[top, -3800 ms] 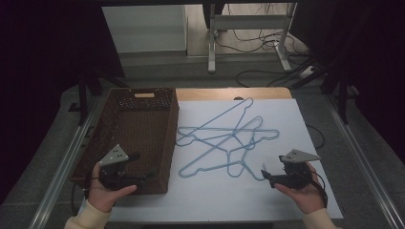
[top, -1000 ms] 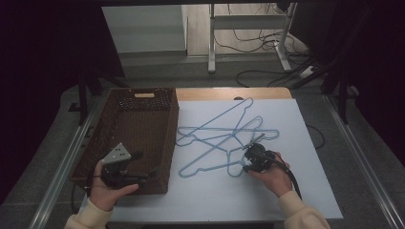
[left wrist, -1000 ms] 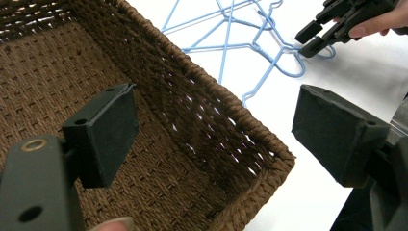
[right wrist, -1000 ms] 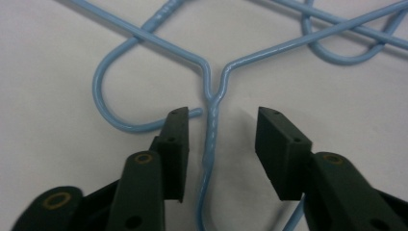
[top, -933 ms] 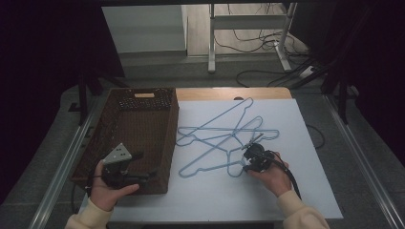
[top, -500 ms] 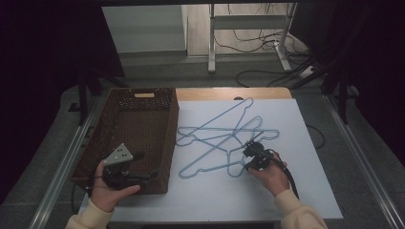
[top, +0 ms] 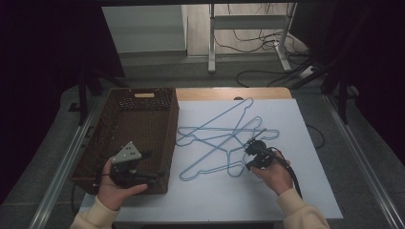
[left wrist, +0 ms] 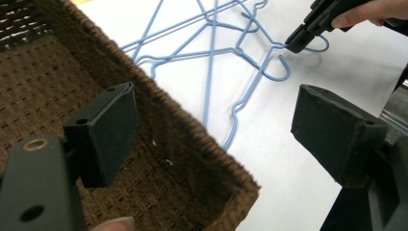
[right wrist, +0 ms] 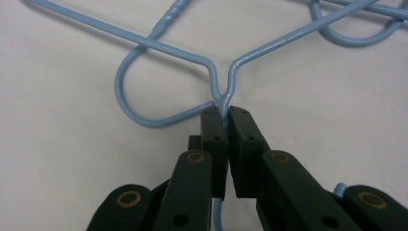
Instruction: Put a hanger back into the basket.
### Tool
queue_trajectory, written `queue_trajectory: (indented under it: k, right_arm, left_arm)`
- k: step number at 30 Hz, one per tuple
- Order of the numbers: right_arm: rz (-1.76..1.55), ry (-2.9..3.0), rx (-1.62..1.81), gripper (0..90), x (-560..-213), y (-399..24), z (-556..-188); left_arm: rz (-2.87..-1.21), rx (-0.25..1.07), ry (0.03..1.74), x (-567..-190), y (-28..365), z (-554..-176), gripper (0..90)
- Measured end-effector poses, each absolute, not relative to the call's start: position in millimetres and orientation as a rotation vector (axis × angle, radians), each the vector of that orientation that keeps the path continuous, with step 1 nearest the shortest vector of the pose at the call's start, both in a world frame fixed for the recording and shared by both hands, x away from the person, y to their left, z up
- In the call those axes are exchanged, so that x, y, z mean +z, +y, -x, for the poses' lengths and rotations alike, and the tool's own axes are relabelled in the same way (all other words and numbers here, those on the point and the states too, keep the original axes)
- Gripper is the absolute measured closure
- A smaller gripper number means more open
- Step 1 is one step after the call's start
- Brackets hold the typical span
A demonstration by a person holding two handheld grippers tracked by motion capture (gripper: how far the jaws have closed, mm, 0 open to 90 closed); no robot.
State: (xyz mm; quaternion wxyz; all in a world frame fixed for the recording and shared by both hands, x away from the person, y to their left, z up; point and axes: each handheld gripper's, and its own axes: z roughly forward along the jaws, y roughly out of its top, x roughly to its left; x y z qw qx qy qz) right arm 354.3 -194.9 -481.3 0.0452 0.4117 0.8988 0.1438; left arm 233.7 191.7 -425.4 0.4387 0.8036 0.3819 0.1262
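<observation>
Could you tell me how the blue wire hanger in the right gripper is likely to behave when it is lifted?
The hanger looks like thin wire, so probably light and slightly springy. The right gripper pinches only its neck, so it may swing. It overlaps other hangers and could snag them.

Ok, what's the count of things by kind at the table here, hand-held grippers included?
Blue wire hangers: 3
Brown wicker basket: 1
Hand-held grippers: 2 (left hand-held gripper, right hand-held gripper)
Total: 6
</observation>
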Motion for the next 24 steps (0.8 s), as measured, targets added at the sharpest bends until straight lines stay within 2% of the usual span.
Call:
queue_trajectory:
  k: [24]
  right_arm:
    - [-1.219, 2.765, 0.451, 86.0, -466.2, -192.1, -352.8]
  left_arm:
    - [-2.094, 0.245, 0.894, -416.0, 133.6, -252.2, 17.7]
